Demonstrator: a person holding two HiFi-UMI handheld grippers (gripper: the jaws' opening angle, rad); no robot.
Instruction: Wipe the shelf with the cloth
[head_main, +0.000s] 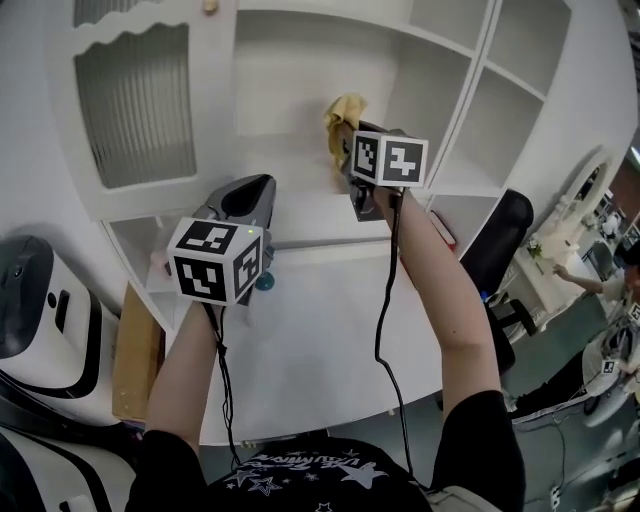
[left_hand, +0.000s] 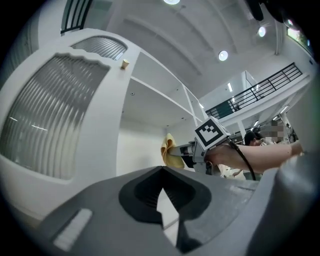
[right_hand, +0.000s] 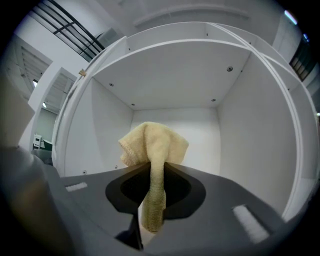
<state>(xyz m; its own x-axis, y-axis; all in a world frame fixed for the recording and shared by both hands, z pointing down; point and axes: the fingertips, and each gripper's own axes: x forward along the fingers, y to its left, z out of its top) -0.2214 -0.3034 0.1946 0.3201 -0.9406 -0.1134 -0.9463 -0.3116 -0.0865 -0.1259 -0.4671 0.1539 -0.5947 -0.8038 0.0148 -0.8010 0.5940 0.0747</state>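
Cloth: A yellow cloth (right_hand: 152, 145) is pinched in the closed jaws of the right gripper (right_hand: 152, 172), so a bunched end is left out front for rubbing.
Place: The cloth is held inside the middle box of the shelf (head_main: 290, 165), above its board. It cannot be told if the board is touched.
Left gripper (left_hand: 161, 175): It is held low on the near left, closed with nothing in it, out of the way.
Edges: Side walls are found left and right; a ribbed door (head_main: 135, 100) is further left.
Room: More open board is seen to the left.
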